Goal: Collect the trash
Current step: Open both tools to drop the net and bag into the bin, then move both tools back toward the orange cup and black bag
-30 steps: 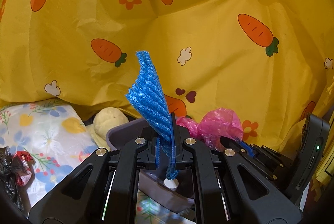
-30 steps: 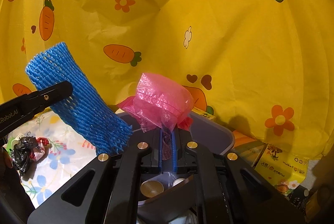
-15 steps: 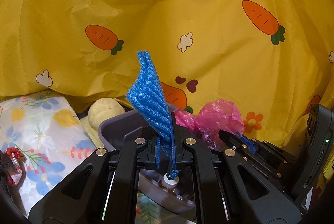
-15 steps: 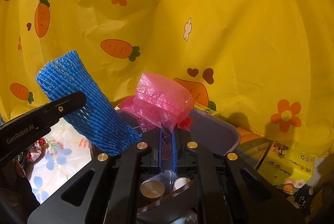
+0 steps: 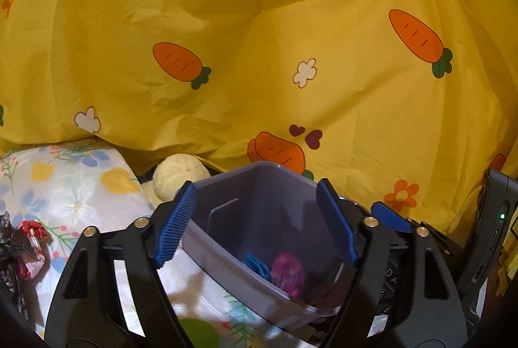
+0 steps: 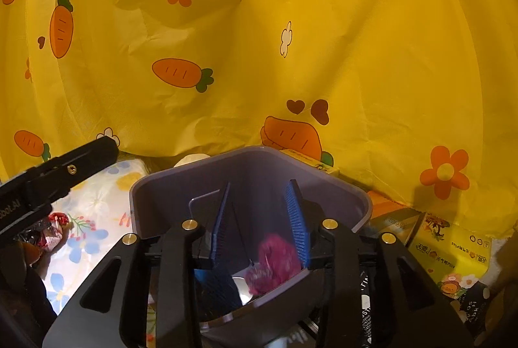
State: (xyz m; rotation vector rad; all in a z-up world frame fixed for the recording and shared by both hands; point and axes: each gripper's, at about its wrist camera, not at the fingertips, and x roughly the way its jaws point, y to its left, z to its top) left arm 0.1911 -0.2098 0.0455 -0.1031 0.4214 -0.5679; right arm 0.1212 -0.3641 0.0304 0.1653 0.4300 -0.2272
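Both grippers now spread wide above the grey bin (image 5: 259,182), nothing between the pads: left gripper (image 5: 255,223) no longer pinching the blue foam net (image 5: 257,265), right gripper (image 6: 259,223) no longer clamping the pink plastic bag (image 6: 275,263). Net and bag dropped since a second ago, lying side by side, touching, at the bottom of the bin. Black and red wrappers (image 5: 22,246) left on the floral cloth (image 5: 81,182), well apart from the bin. Yellow carrot-print sheet (image 5: 291,56) behind.
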